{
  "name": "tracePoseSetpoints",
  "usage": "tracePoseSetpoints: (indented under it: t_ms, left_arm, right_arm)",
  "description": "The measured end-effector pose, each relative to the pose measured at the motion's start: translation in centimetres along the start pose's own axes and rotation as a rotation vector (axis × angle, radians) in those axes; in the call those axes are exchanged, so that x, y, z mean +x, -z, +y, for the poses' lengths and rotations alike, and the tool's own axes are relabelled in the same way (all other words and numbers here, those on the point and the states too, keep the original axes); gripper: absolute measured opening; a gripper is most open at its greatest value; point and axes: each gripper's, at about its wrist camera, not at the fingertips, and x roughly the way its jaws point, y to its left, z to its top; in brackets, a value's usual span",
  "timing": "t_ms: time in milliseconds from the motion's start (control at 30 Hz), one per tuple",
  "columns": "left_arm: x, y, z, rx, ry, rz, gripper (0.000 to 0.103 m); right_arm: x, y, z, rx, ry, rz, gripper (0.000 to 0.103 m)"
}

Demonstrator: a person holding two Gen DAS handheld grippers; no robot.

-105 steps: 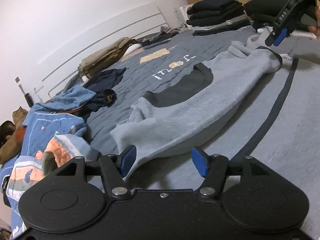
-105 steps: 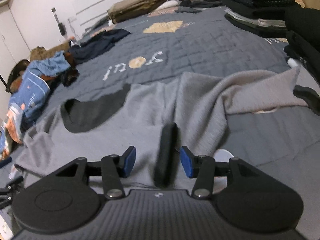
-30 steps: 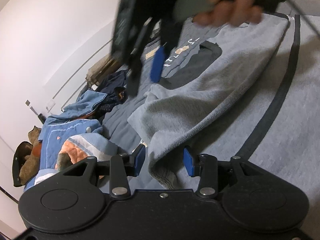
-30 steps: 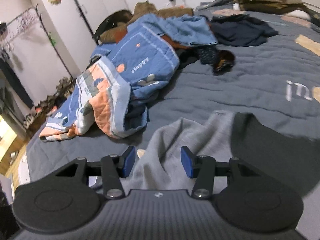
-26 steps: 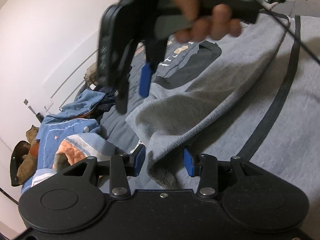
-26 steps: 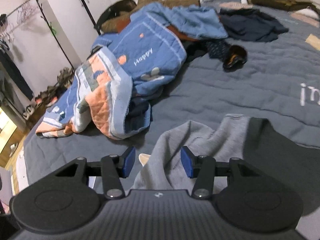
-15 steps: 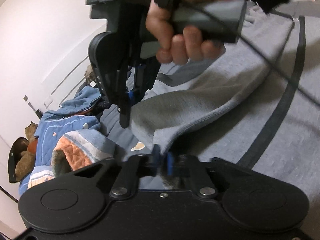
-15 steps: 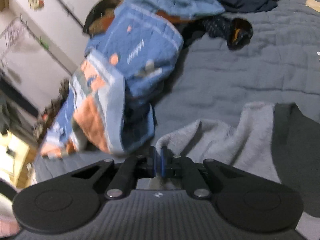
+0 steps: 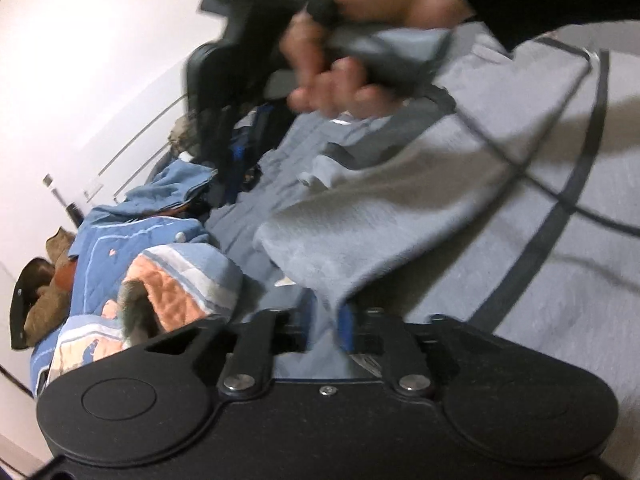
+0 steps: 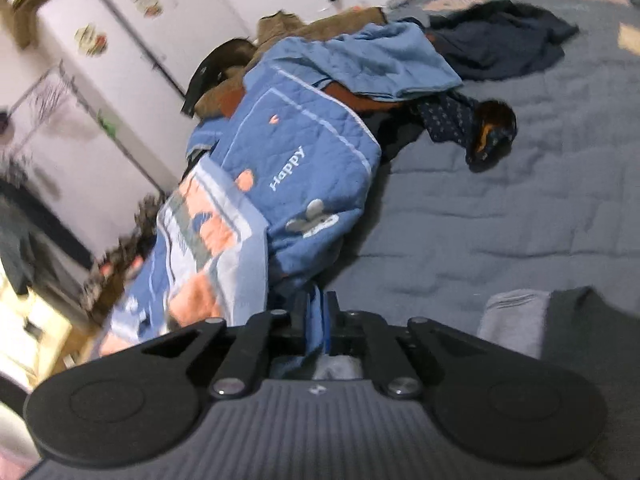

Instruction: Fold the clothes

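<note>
The left gripper (image 9: 326,322) pinched a corner of the grey sweater (image 9: 400,208), its blue pads pressed onto the cloth, which rose from the bed (image 9: 580,300) into the jaws. The sweater lay spread across the grey bedspread, its dark collar (image 9: 340,154) toward the bed's far side. The right gripper (image 10: 318,320) had its fingers drawn close together with a fold of grey fabric between them; in the left view it hung above the sweater, blurred, held by a hand (image 9: 352,52) in a dark sleeve. A strip of the sweater (image 10: 516,320) showed at the lower right of the right view. A blue quilt (image 10: 296,168) lay heaped near the bed's edge, dark clothes (image 10: 500,40) beyond it.
</note>
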Motion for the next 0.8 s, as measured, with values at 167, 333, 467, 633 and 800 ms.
tracePoseSetpoints:
  t_ms: [167,333,467,633,800]
  left_arm:
    - [0.5,0.0,-1.2,0.069,-0.016,0.001,0.044]
    - [1.3,0.1,-2.2,0.122,-0.042,0.013,0.038]
    - [1.5,0.1,-2.3,0.120,-0.016,0.020,0.016]
    - [0.4,0.0,-1.8,0.132,-0.007,-0.008,0.007]
    - [0.2,0.1,-1.5,0.133,0.006,-0.003,0.003]
  right_arm:
    - [-0.1,1.2,0.8,-0.094,0.031,0.095,0.040]
    - [2.6,2.2,2.0,-0.138,0.081,0.217,0.040]
    - [4.0,2.7,2.0,-0.120,0.120,0.248,0.010]
    - [3.0,2.1,-0.2,0.065,0.069,0.127,0.006]
    - [2.6,2.1,-1.8,0.148,0.021,0.036,0.005]
